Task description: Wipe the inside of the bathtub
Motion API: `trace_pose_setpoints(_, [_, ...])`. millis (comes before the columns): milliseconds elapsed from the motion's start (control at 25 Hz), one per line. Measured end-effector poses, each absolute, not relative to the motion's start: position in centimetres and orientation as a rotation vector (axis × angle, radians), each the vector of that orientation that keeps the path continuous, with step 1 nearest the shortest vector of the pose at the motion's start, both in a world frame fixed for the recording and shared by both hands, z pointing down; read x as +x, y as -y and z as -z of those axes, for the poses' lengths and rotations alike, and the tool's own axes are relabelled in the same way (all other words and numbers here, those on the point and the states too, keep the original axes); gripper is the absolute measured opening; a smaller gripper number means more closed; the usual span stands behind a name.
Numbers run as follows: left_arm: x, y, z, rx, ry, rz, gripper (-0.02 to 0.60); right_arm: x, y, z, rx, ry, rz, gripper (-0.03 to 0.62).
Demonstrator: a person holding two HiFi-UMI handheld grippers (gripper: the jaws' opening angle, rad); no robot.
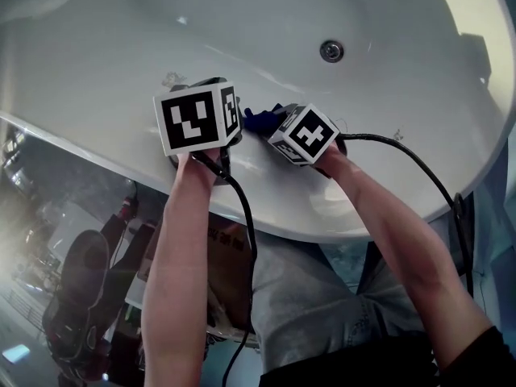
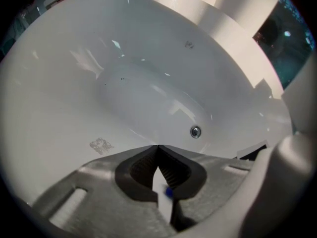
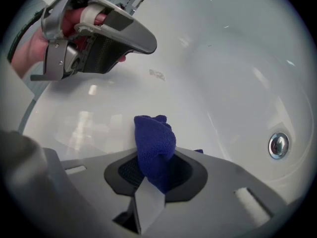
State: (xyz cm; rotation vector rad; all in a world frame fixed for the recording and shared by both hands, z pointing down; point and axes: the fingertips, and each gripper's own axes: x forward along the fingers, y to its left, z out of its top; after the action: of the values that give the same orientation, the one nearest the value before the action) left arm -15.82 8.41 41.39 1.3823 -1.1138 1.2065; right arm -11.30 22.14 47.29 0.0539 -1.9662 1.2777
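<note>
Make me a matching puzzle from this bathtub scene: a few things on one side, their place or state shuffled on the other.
Things:
1. left gripper
2. blue cloth
3. drain
4. grey scuff

Place or state:
A. metal ring in the floor of the bathtub
B. pinched by the right gripper
C. jaws together at the tips
D. mark on the white sloping wall

Pairs: 1-C, 2-B, 3-A, 4-D.

The left gripper point(image 2: 157, 150) and the right gripper point(image 3: 155, 155) are grey plastic with black ribbed pads point(image 2: 174, 171), each topped by a white cube point(image 1: 197, 119) printed with black square markers. A black cable point(image 1: 242, 208) trails from each, and the person wears light grey trousers point(image 1: 310, 297).
</note>
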Motion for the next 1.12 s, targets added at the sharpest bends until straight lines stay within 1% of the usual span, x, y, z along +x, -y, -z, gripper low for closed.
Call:
trace_pose_setpoints(560, [-15.7, -8.8, -37.2, 1.36, 1.161, -1.162, 0.002, -10.7, -24.5, -39.5, -0.007, 1.999, -1.345, 0.089])
trace_pose_setpoints(880, [-15.4, -9.2, -34.5, 1.344, 1.167, -1.077, 0.002, -11.7, -25.0, -34.6, -0.052, 2.037, -1.362, 0.089])
trace_pose_setpoints(1120, [-15.7, -9.9, -32.7, 1.334, 1.185, -1.076, 0.002, -11.9, -25.1, -31.8, -0.071, 2.055, -1.365, 0.089])
